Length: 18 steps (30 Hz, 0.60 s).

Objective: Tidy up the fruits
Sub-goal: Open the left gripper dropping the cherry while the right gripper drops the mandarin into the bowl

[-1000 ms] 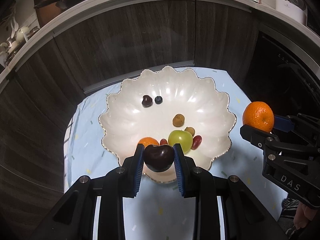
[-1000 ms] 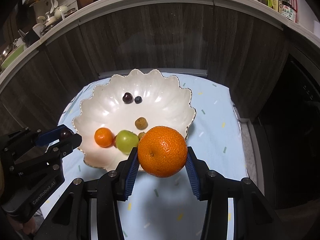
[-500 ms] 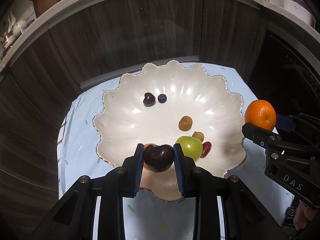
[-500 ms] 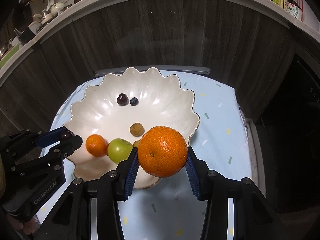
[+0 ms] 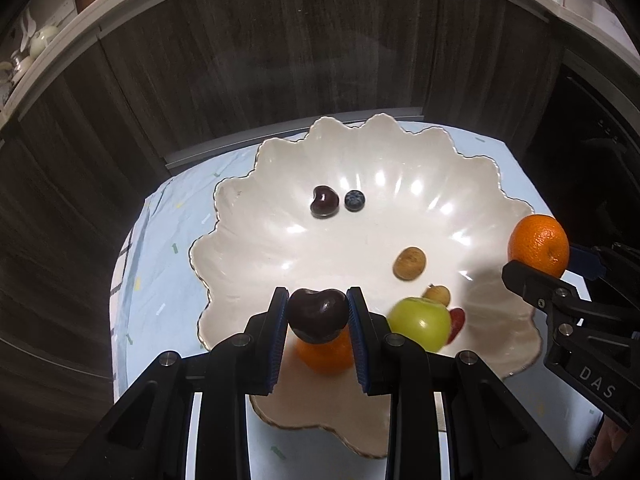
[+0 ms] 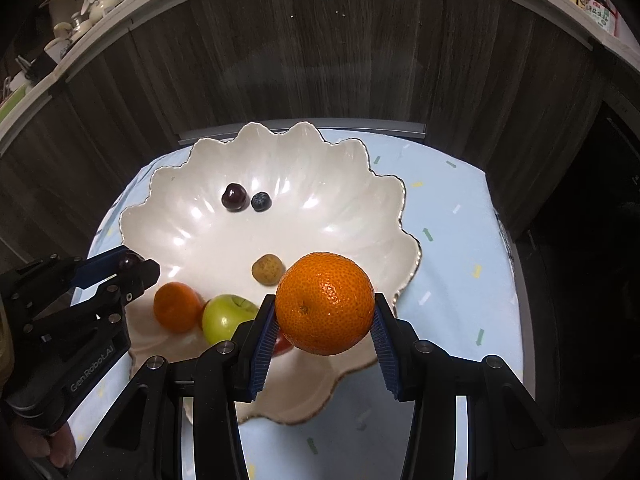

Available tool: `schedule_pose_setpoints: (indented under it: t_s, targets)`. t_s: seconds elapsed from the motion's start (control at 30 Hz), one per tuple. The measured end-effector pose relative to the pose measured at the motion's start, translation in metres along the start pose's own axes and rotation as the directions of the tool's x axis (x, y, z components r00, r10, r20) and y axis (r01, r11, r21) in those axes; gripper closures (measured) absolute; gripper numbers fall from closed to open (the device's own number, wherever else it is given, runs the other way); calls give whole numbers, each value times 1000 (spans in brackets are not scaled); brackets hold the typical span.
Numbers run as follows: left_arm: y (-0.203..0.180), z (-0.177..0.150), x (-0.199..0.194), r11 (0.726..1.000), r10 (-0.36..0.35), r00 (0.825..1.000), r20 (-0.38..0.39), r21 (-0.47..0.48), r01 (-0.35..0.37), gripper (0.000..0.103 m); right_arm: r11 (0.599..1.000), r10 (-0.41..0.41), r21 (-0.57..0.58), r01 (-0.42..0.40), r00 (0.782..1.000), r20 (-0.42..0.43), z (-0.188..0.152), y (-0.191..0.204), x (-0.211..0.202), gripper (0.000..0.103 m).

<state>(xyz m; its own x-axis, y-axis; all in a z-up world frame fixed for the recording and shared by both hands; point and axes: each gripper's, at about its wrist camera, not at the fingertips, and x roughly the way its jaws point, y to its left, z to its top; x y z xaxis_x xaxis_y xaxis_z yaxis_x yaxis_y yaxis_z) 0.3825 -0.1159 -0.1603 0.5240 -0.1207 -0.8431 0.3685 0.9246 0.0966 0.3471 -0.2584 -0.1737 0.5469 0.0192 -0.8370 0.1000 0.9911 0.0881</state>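
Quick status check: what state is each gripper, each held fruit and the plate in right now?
Left gripper: shut on the dark cherry, over the plate.
Dark cherry: held, off the plate.
Right gripper: shut on the big orange.
Big orange: held above the plate's right edge.
White plate: on the blue cloth, holding several fruits.
Green apple: resting on the plate.

The scalloped bowl looks like glazed ceramic, pearly and glossy, with a thin metallic-looking rim. The cherry in the left gripper is dark and shiny; the orange in the right gripper is matt and pebbled. Both grippers are matt black plastic with ribbed blue pads. Under the bowl, a pale blue cloth lies smooth. Behind the bowl, the cabinet fronts show dark, matt wood grain.
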Motion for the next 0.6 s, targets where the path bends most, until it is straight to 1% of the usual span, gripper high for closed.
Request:
schedule_pose_setpoints:
  t_s: [0.43,0.5,0.53,0.57,0.6]
  targets:
    - [8,-2,22,1000,-1,1000,-28,-20,1,73,1000,-21,6,21,999,-46,4,1,22,56]
    - [8,-3,23,1000,-1,1000,-27,-23,0,67,1000,-25,7,25,998,-56,4,1,24,56]
    - [9,-3,22,1000,-1,1000,-24,-25,0,58,1000,-26,9,27,998,-61,4,1,24,56]
    - [9,-3,22,1000,-1,1000,-22,-26,0,51,1000,-27,7,28,998,-64,4,1,25,56]
    - [10,-3,21,1000,0,1000,-18,-28,0,50,1000,-28,5,28,997,-65,4,1,25,56]
